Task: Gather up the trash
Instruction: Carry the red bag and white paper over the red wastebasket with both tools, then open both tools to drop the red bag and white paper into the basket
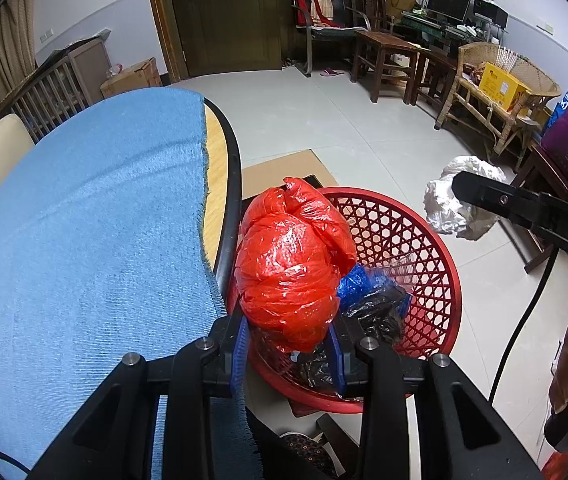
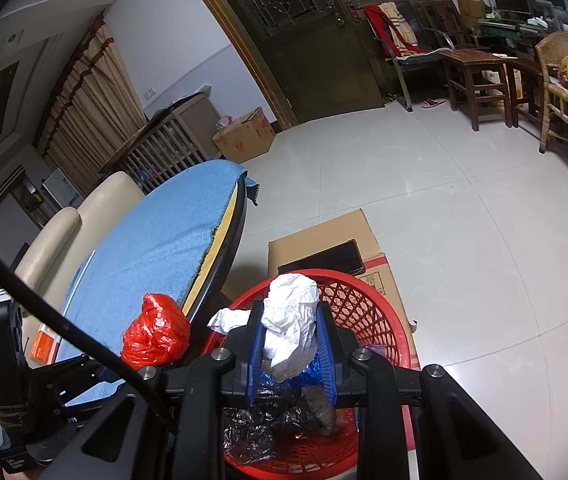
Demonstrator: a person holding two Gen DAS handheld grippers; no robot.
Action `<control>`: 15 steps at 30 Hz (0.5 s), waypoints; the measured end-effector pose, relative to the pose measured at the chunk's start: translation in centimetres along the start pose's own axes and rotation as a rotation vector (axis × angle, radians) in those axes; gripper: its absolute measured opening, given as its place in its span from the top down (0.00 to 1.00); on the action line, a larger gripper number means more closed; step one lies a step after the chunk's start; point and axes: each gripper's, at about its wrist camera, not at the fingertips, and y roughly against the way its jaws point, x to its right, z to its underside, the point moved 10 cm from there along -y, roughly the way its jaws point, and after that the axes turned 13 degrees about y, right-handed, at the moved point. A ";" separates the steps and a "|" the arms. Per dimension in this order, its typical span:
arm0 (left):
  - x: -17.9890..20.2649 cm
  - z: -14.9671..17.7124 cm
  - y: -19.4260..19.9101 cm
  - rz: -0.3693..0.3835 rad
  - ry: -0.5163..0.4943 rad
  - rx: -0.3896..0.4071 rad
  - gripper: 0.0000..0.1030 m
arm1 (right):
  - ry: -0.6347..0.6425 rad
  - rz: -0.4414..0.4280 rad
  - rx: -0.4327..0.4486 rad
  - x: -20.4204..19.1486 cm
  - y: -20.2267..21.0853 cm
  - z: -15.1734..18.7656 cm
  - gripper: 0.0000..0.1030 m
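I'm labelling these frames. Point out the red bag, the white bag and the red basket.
red bag (image 1: 290,264): left wrist view, middle of the bundle.
white bag (image 2: 290,320): right wrist view, crumpled middle.
red basket (image 1: 408,236): left wrist view, lattice wall.

Domestic living room. Indicators: double wooden door (image 1: 223,12) at top centre, wooden chairs (image 1: 384,56) and wicker bench (image 1: 496,92) at upper right, curtain (image 2: 87,96) at upper left, tiled floor (image 1: 344,120).

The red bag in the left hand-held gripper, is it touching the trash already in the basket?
Cannot tell. In the left wrist view the red bag overlaps the black trash in the basket, hiding any gap.
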 end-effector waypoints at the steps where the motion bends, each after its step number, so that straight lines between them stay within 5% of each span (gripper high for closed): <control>1: 0.0 0.1 -0.1 0.001 0.001 -0.001 0.67 | 0.001 0.000 -0.001 0.0 -0.1 0.0 0.75; 15: -0.2 0.3 -1.3 0.007 0.008 -0.020 0.67 | 0.008 0.016 -0.032 0.5 -2.4 -0.8 0.75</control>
